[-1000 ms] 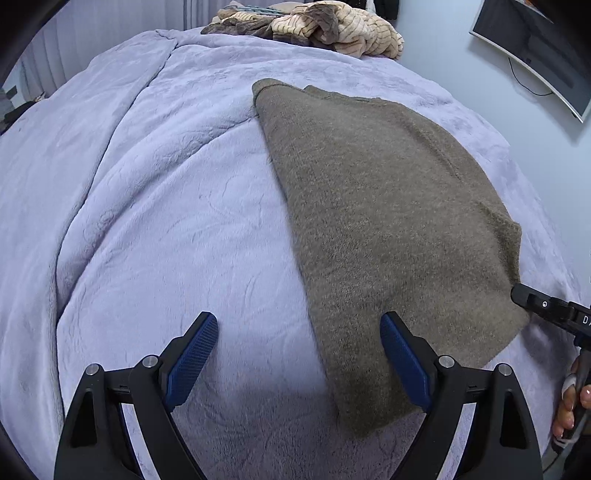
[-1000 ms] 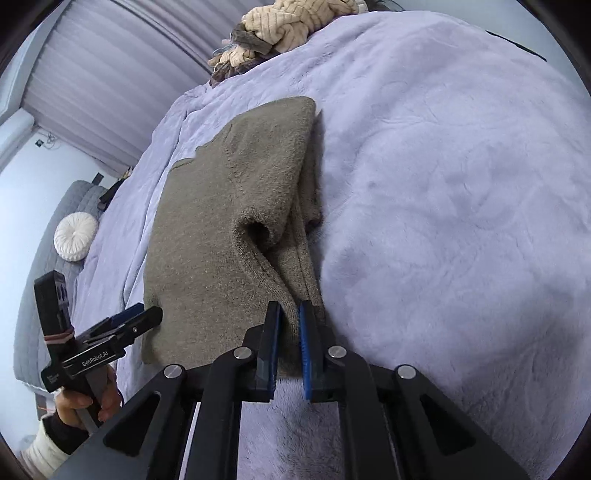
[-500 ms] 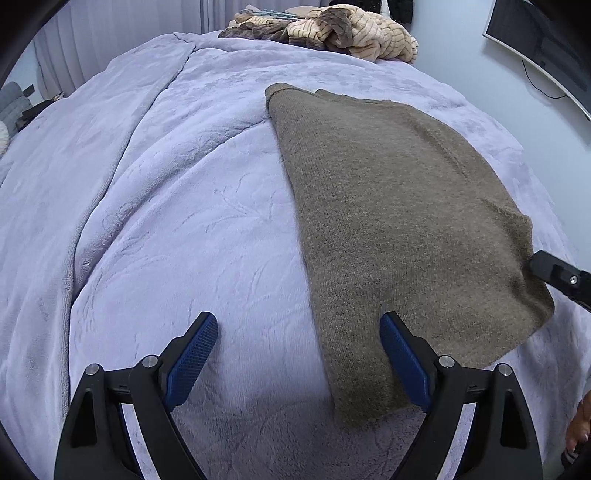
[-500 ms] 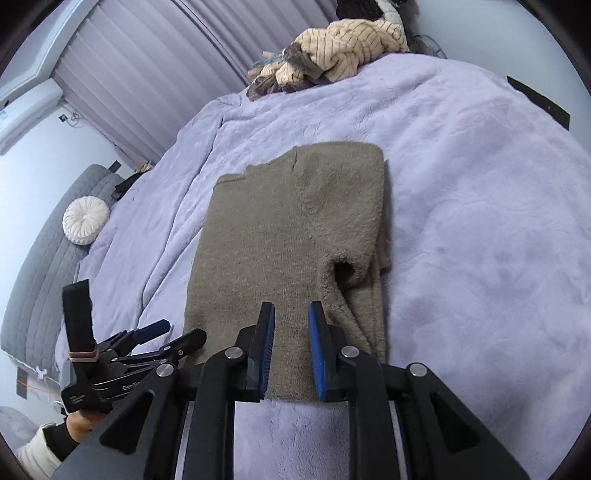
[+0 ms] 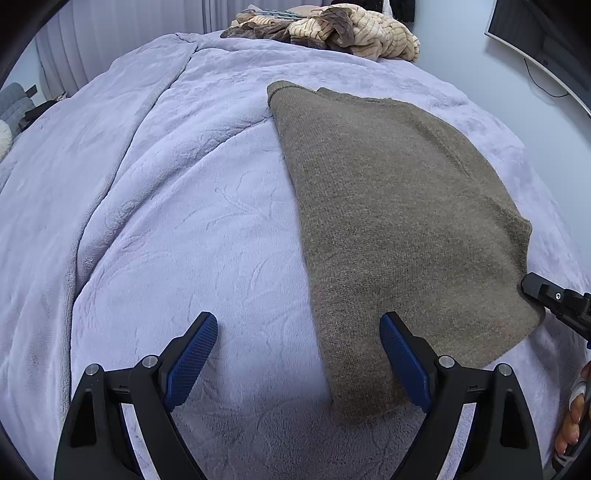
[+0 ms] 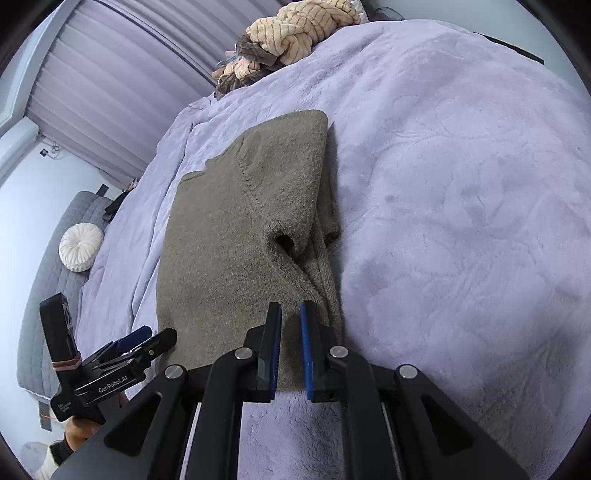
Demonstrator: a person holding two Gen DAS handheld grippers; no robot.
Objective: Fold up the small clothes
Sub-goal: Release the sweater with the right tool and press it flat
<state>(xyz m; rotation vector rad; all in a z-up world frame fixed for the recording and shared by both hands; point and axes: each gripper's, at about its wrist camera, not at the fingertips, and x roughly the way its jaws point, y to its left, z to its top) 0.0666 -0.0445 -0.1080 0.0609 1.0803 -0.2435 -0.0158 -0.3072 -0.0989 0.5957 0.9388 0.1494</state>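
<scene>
An olive-brown knitted sweater (image 5: 391, 221) lies flat on the lilac blanket (image 5: 184, 221), its sleeves folded over the body. My left gripper (image 5: 297, 354) is wide open above the sweater's near left corner; its right finger is over the fabric, its left over the blanket. In the right wrist view the sweater (image 6: 229, 236) shows a folded sleeve with its cuff opening toward me. My right gripper (image 6: 290, 343) hovers over the near hem, jaws a narrow gap apart, holding nothing. The right gripper's tip (image 5: 554, 299) shows at the sweater's right edge; the left gripper (image 6: 122, 350) shows at lower left.
A heap of tan and brown striped clothes (image 5: 340, 29) lies at the far end of the bed, also in the right wrist view (image 6: 291, 33). A monitor (image 5: 546, 37) hangs on the right wall. A grey couch with a white round cushion (image 6: 79, 247) stands left.
My right gripper has let go of the sweater's near hem, opened slightly and lifted back. The sweater now lies flat. My left gripper stays open and has shifted slightly.
</scene>
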